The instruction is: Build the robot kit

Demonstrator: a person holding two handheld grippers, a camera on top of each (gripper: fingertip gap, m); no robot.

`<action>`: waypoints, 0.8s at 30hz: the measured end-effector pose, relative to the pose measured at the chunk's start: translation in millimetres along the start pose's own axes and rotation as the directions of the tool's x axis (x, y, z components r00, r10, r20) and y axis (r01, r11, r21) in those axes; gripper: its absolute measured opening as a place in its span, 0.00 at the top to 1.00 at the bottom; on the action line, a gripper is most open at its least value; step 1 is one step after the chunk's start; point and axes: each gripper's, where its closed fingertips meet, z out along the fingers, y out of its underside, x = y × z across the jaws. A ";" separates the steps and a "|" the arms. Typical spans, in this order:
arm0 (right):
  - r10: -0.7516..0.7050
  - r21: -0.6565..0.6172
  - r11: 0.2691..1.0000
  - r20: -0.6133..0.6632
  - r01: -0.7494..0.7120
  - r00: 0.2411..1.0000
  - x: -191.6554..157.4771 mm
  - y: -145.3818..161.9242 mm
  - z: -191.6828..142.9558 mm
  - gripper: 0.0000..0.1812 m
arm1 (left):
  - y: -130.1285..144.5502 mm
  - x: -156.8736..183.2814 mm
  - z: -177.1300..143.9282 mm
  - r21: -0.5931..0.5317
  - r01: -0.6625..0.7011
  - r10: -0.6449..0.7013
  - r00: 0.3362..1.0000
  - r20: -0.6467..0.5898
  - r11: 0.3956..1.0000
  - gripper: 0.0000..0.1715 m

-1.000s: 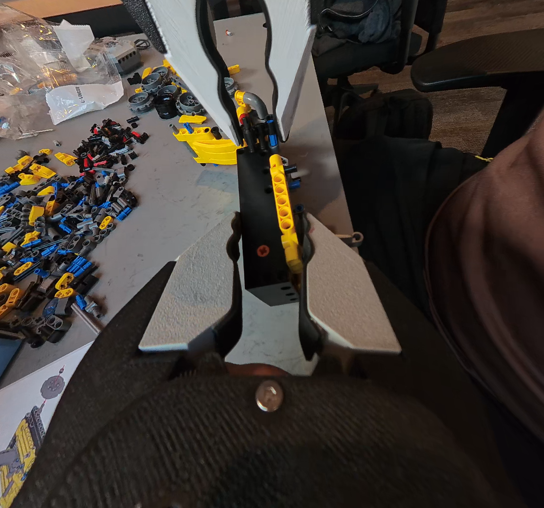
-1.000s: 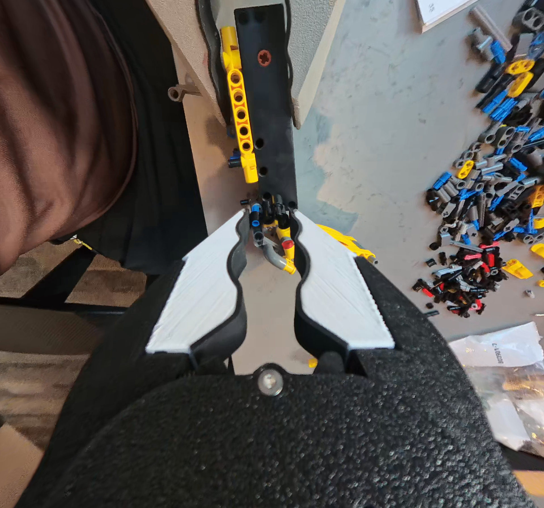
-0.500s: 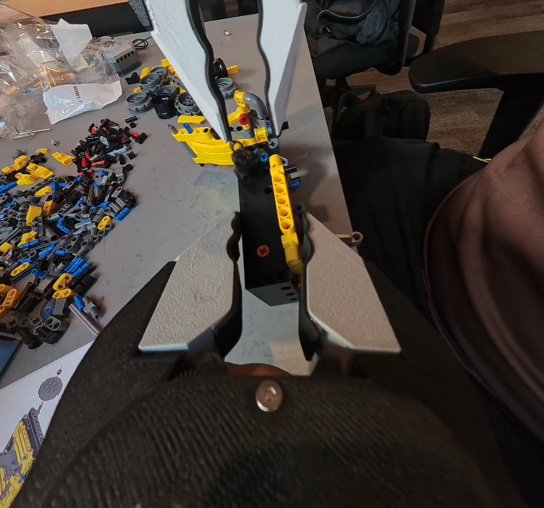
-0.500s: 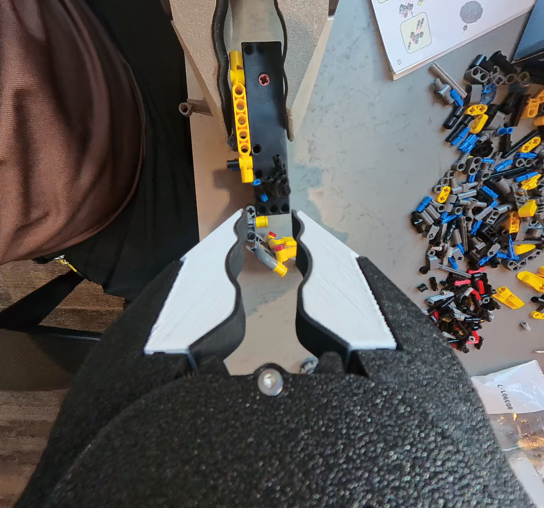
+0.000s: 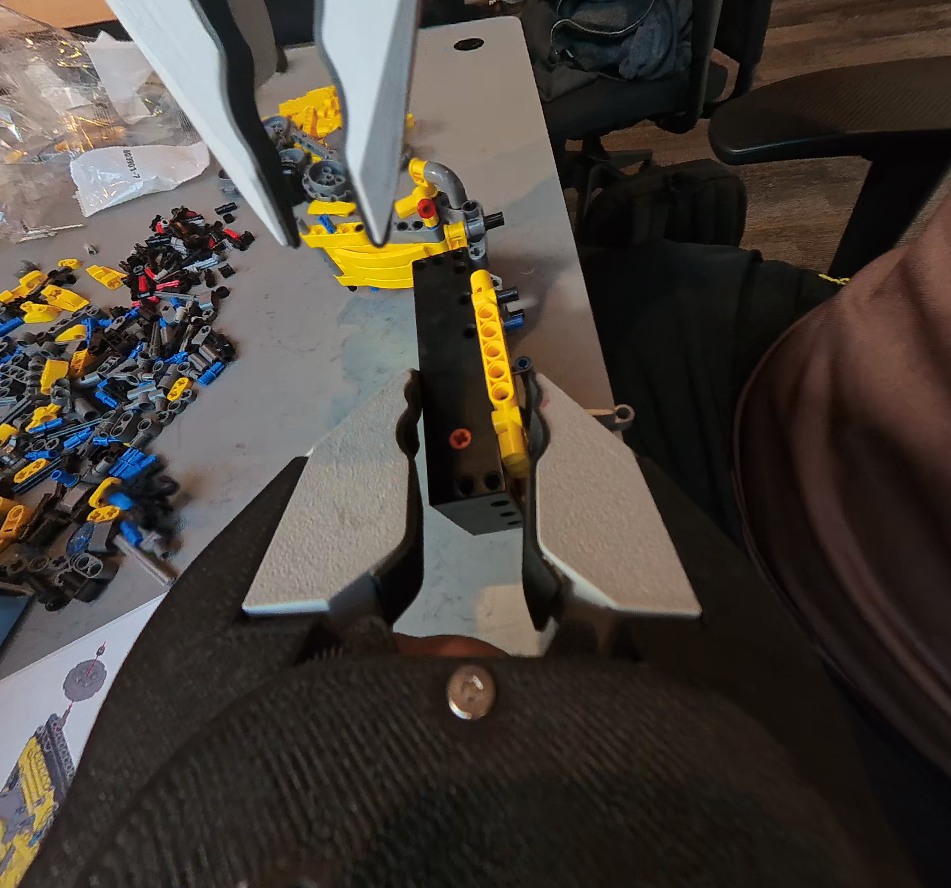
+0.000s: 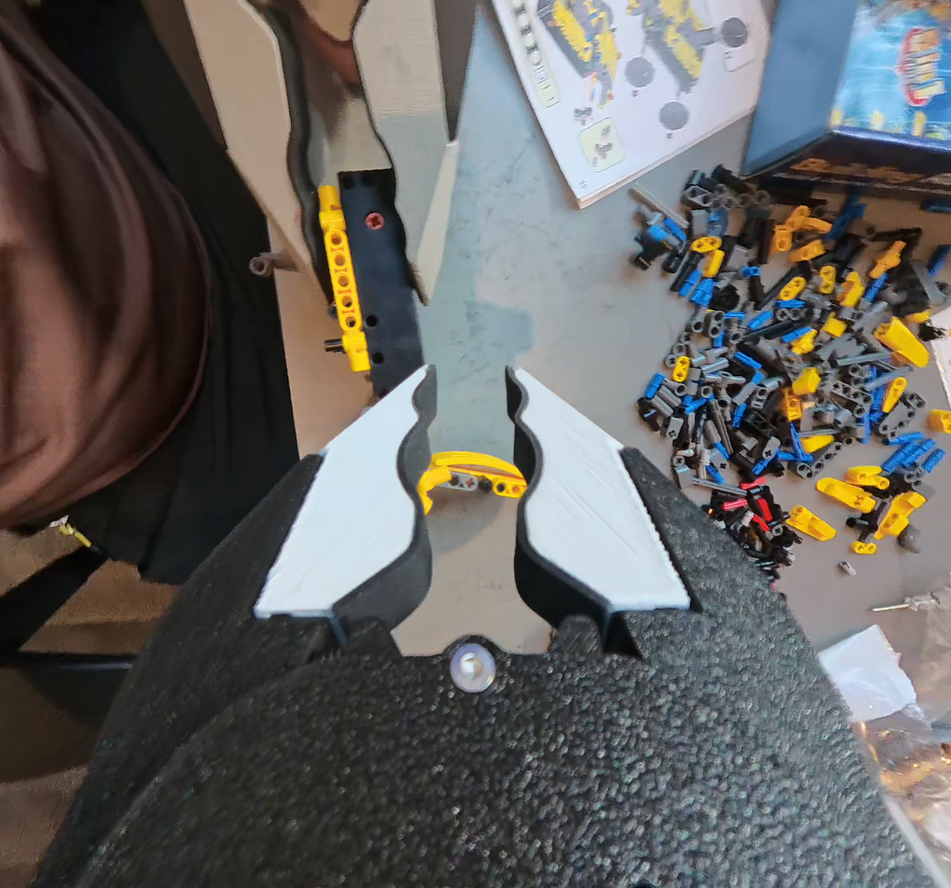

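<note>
We've got the left gripper [image 5: 471, 389] clamped on a long black block [image 5: 453, 400] with a yellow holed beam [image 5: 496, 353] pinned along its side, right by the grey table's [image 5: 288, 328] edge. Our right gripper [image 6: 471, 374] hangs empty, fingers apart, above a curved yellow assembly [image 6: 471, 477]. Beyond it: a pile of loose blue, black and yellow pieces [image 6: 803, 389], an instruction booklet [image 6: 633, 39] and a blue box [image 6: 875, 55]

Your left gripper [image 5: 471, 389] is clamping the long block [image 5: 453, 400] above the table's [image 5: 309, 348] edge. Your right gripper [image 6: 469, 384] is hanging beyond its far end, over the curved assembly [image 5: 381, 261]. Loose pieces [image 5: 103, 374] are lying left, with the booklet [image 5: 46, 709] nearer you.
</note>
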 end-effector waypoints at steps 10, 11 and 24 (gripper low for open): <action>0.295 0.509 0.827 -0.035 -0.237 0.955 8.7 5.5 -30.1 0.85 | -4.5 0.1 -4.5 0.042 0.006 -0.006 1.000 -0.007 0.999 0.76; 0.318 0.554 0.796 -0.039 -0.244 0.947 7.1 9.7 -33.6 0.85 | -5.2 0.8 -5.1 0.049 0.009 -0.008 1.000 -0.015 0.999 0.76; 0.417 0.522 0.853 -0.662 -0.016 0.622 33.6 10.4 -88.9 1.00 | -34.1 -112.2 -105.1 0.190 0.201 -0.275 0.614 0.740 0.961 1.00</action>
